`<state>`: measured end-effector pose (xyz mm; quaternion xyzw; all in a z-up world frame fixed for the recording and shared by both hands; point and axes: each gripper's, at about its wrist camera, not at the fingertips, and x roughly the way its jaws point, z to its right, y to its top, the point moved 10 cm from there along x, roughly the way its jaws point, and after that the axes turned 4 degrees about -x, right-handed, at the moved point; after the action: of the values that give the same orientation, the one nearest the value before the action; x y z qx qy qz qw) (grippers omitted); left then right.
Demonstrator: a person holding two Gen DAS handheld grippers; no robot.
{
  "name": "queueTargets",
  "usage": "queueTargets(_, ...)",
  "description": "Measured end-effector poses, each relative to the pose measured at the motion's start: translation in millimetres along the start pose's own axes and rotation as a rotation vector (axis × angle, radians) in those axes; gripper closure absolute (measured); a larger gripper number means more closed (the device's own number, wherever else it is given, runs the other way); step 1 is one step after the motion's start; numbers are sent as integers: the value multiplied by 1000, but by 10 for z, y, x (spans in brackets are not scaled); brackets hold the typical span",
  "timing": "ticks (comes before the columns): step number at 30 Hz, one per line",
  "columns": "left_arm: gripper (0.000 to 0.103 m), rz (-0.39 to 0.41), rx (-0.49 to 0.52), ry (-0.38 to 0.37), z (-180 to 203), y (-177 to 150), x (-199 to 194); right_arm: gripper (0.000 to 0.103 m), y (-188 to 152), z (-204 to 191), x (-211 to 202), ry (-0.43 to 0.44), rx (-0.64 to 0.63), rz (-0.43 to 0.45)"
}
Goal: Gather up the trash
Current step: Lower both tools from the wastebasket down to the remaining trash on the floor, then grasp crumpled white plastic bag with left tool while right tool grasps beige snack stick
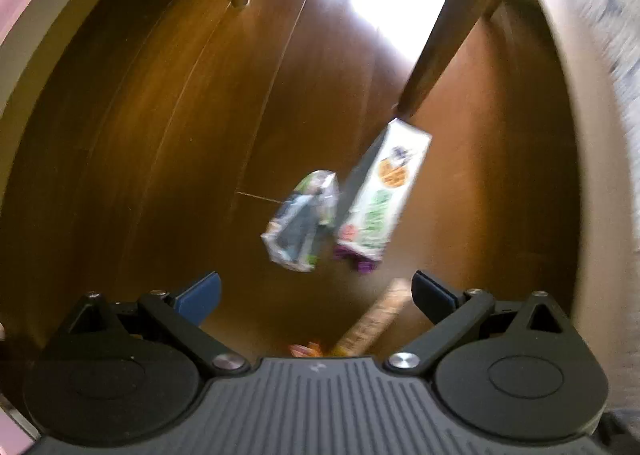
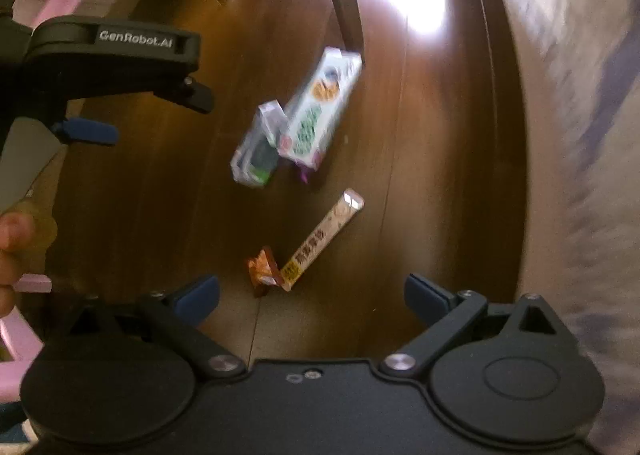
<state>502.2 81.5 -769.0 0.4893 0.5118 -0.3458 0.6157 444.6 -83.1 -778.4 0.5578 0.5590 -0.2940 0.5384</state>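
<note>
From the left wrist view, the left hand-held gripper (image 1: 316, 295) points down at a brown wooden floor (image 1: 160, 143), its blue-padded jaws spread wide with nothing between them. Ahead of it lie two pieces of trash side by side: a crumpled clear wrapper (image 1: 300, 221) and, just to its right, a long white carton (image 1: 380, 195) with green print. The carton's far end lies at the foot of a dark furniture leg (image 1: 440, 43). Close under the gripper, partly hidden, are a long tan stick packet (image 1: 372, 321) and a bit of an orange wrapper (image 1: 306, 350). The view is blurred.

From the right wrist view, the right hand-held gripper (image 2: 312, 295) also has its jaws wide and empty. The orange wrapper (image 2: 262, 269) and the stick packet (image 2: 324, 241) touch each other on the floor (image 2: 160, 215) just ahead of it. Farther on are the clear wrapper (image 2: 258, 147) and the carton (image 2: 320, 111). The left gripper (image 2: 132, 117) shows at the left edge, with fingers of a hand (image 2: 12, 243) below it.
</note>
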Motion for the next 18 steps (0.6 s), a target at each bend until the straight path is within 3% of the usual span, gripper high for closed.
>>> queueTargets(8, 1, -42, 121, 49, -139, -26, 1019, 16, -52, 164, 1025, -73, 78, -53)
queueTargets(13, 1, -67, 182, 49, -201, -59, 1420, 22, 65, 256, 1464, -82, 133, -66)
queueTargets(18, 2, -80, 202, 27, -174, -72, 1680, 28, 153, 220, 1768, -109, 98, -77)
